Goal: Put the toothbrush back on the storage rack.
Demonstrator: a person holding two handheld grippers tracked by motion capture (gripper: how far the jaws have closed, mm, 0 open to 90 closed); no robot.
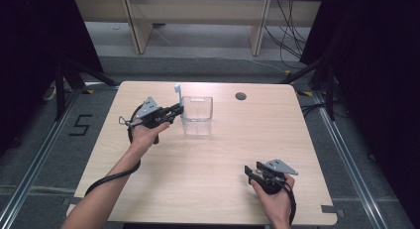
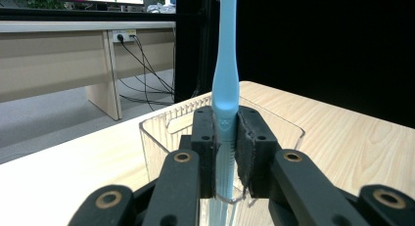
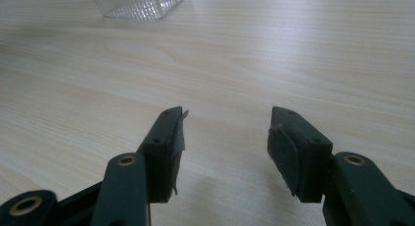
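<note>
Jaws of left gripper [image 2: 226, 138] clamp one blue toothbrush [image 2: 225, 89] above one clear box [image 1: 197, 115]; right gripper [image 3: 227, 133] gapes empty.

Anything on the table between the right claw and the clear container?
No. In the high view, bare wood runs from the right claw to the clear container; the right gripper view shows the same stretch of table bare.

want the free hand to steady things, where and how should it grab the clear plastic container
Grip the clear plastic container by its upper wall on the side away from the left gripper, coming in level from the right gripper's side. Its walls are straight, thin and upright, so open jaws can straddle the rim. The near-left edge is taken: the left gripper holds the light blue toothbrush upright there.
</note>
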